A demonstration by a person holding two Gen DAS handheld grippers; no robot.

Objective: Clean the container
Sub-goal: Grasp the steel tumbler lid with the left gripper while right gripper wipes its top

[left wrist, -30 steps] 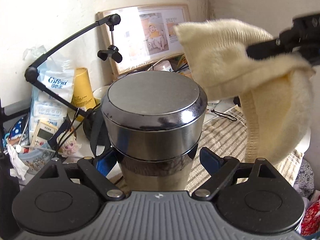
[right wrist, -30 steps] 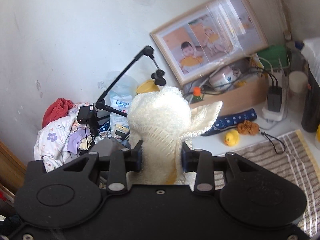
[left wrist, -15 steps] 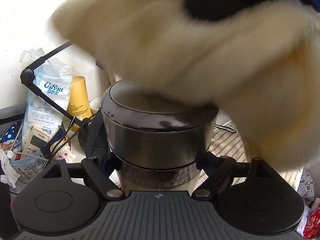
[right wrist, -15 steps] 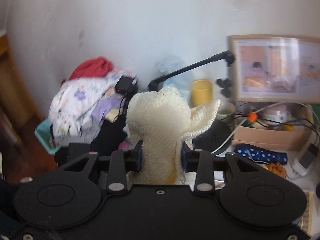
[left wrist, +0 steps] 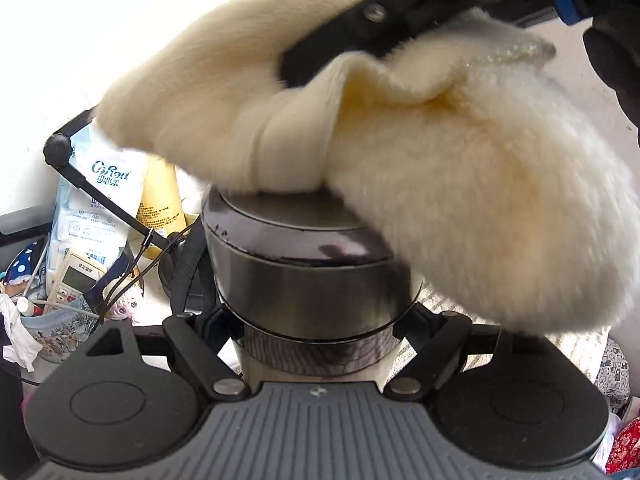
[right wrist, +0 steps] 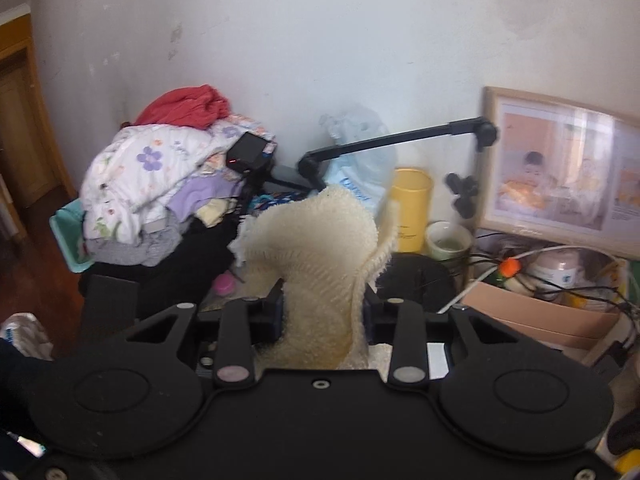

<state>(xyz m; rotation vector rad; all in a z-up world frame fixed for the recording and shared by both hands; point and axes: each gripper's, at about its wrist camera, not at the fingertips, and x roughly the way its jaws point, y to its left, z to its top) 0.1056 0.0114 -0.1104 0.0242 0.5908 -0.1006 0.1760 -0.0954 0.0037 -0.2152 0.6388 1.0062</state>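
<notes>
My left gripper (left wrist: 316,322) clamps the steel container (left wrist: 308,276) just below its lid, one finger on each side of the body, holding it upright. My right gripper (right wrist: 322,312) has its jaws drawn narrow, pinching a cream fleece cloth (right wrist: 320,264) between the pads; the cloth bunches up out of the grip and flops forward. Left wrist view: the same cloth (left wrist: 400,160) lies on the container's flat lid (left wrist: 288,216), covering its far and right side and draping over the right edge, with the right gripper's black finger (left wrist: 344,44) pressed into the fleece from above. Cloth edges are blurred. Left of the container: a white tissue pack (left wrist: 96,204), a yellow tube (left wrist: 160,196), a remote control (left wrist: 76,280), a black jointed arm (left wrist: 92,188). Right wrist view, beyond the cloth: piled clothes (right wrist: 160,184), a framed photo (right wrist: 560,172) against the wall, a cardboard box (right wrist: 536,312) with cables.
</notes>
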